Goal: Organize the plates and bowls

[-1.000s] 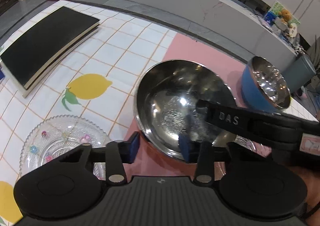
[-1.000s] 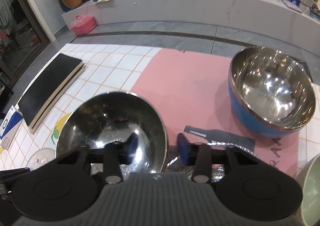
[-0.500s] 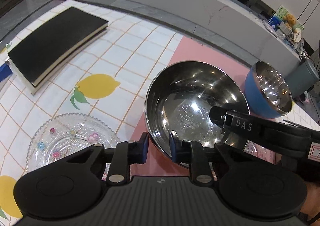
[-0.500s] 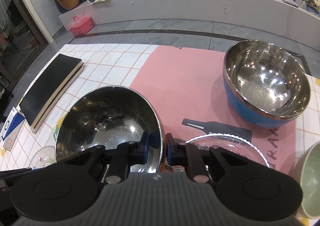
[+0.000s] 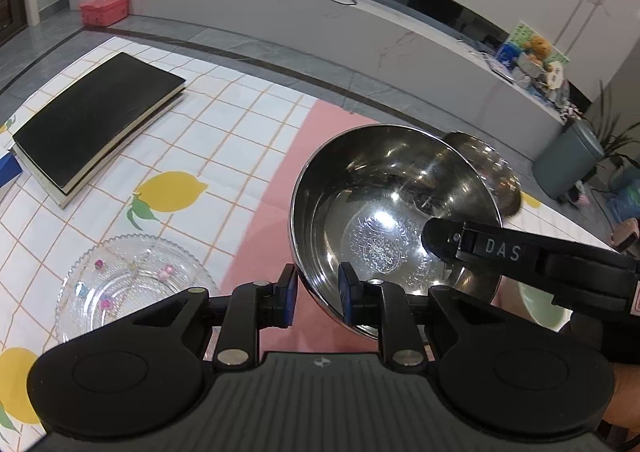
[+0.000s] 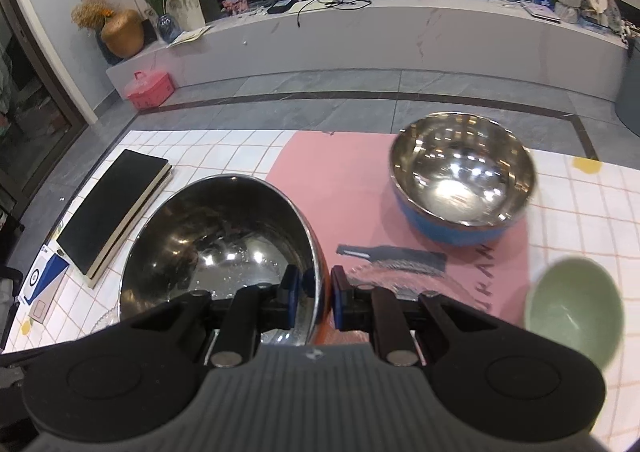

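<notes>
A large steel bowl (image 5: 384, 220) is held off the table by both grippers. My left gripper (image 5: 314, 298) is shut on its near-left rim. My right gripper (image 6: 314, 296) is shut on its right rim; the bowl also shows in the right wrist view (image 6: 216, 240). A blue bowl with a steel inside (image 6: 460, 180) stands on the pink mat (image 6: 344, 180); in the left wrist view it (image 5: 496, 168) is mostly hidden behind the held bowl. A clear glass plate (image 5: 132, 284) lies at the left. Another glass plate (image 6: 384, 272) lies under my right gripper. A green bowl (image 6: 576, 308) sits at the right.
A black book (image 5: 92, 116) lies on the lemon-print tablecloth (image 5: 224, 140) at the far left, also seen in the right wrist view (image 6: 112, 208). A blue-and-white box (image 6: 40, 284) lies beside it. The table's far edge borders a grey floor.
Both grippers closed on the steel bowl's rim and lifted it up off the glass plate. It now tilts and sits nearer the blue bowl.
</notes>
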Tool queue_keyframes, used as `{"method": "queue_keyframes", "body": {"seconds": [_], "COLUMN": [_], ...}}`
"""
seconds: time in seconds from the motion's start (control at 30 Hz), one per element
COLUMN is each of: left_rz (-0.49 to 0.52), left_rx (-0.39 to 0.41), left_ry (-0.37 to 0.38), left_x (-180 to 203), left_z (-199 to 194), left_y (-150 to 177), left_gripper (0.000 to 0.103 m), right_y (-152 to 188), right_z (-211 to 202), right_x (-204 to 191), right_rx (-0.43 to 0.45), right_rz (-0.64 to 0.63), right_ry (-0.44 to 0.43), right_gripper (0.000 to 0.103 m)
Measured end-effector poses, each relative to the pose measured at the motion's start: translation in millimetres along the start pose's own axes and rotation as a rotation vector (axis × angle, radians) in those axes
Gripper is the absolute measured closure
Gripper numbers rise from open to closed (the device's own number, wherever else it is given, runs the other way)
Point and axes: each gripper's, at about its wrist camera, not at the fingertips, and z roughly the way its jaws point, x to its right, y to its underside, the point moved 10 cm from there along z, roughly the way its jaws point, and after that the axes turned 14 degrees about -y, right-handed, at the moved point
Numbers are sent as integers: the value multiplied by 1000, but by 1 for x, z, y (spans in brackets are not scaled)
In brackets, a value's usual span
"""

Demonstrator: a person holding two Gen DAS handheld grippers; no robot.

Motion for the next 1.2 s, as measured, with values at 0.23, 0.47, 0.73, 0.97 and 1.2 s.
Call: {"method": "queue_keyframes", "body": {"seconds": [0.23, 0.47, 0.73, 0.97, 1.2], "left_rz": [30, 98, 227, 309, 376], "left_rx": [8, 13, -4, -40, -78], "left_ry": [52, 93, 140, 172, 200], "left_x": [16, 37, 68, 85, 97], "left_z": [-22, -45, -62, -75, -82], "left_y": [21, 52, 93, 136, 169], "left_gripper": [79, 79, 79, 79, 79], "right_y": [28, 62, 103, 149, 184], "right_z": [-37, -76, -117, -147, -171], "right_x": [12, 31, 53, 68, 79], "right_rx": [11, 34, 56, 62, 55], "right_rz": [32, 101, 171, 217, 257], "right_ry": [30, 40, 76, 88, 94], "right_gripper": [88, 88, 88, 88, 88]}}
